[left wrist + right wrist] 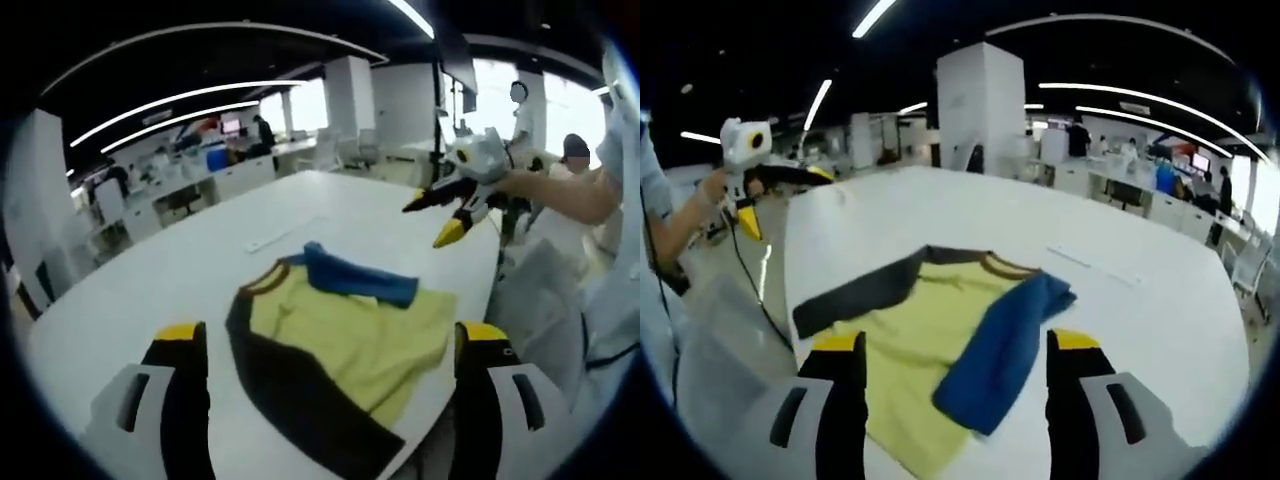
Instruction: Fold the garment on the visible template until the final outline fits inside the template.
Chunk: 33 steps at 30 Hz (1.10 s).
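Plainly, each hand-held gripper point(325, 345) point(955, 350) gapes wide, empty, over the yellow garment point(345, 340) point(925, 330); no legible writing.

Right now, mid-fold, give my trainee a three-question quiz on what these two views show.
1. True or false: the blue sleeve lies folded over the yellow shirt.
2. The left gripper has its jaws: A) shut on cloth, B) open and empty, C) shut on nothing.
3. What colour is the shirt's other sleeve?

Key: 1 true; 2 B; 3 dark, brown or black. The right gripper is open too, and the shirt lies on the white table.
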Each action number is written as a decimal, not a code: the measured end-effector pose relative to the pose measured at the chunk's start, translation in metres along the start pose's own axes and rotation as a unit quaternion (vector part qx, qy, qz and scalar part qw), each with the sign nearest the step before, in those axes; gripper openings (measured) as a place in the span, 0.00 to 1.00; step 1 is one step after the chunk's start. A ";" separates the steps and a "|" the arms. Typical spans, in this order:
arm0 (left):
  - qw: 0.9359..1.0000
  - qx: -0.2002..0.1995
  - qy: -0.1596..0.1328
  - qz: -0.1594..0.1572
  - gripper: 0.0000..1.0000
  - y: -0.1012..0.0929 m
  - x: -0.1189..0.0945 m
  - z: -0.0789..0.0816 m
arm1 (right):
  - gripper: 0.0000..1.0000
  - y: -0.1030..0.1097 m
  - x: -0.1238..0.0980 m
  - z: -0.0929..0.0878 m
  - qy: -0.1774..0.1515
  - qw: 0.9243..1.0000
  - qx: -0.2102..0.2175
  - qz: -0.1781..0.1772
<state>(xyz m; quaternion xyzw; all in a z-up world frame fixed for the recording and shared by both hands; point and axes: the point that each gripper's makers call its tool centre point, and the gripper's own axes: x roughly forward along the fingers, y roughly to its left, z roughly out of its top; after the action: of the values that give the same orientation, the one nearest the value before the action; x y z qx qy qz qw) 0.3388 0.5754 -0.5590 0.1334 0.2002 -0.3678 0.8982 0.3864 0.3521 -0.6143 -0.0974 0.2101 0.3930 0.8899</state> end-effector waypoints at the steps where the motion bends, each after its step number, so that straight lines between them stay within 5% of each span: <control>1: 1.000 0.000 0.000 -0.001 0.99 0.000 0.000 -0.001 | 0.70 0.000 0.001 -0.003 0.002 1.000 0.004 0.003; 21: 1.000 -0.003 -0.006 -0.001 0.98 0.000 -0.002 0.002 | 0.36 -0.027 0.018 -0.060 0.050 0.998 0.048 -0.006; 33: 1.000 0.001 -0.011 0.005 0.98 -0.004 -0.006 0.006 | 0.25 -0.039 0.034 -0.096 0.087 0.993 0.080 -0.011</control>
<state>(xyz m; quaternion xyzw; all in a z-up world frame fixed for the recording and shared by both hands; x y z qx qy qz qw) 0.3338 0.5743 -0.5508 0.1307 0.1891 -0.3648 0.9023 0.4067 0.3155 -0.7150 -0.0622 0.3163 0.3556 0.8773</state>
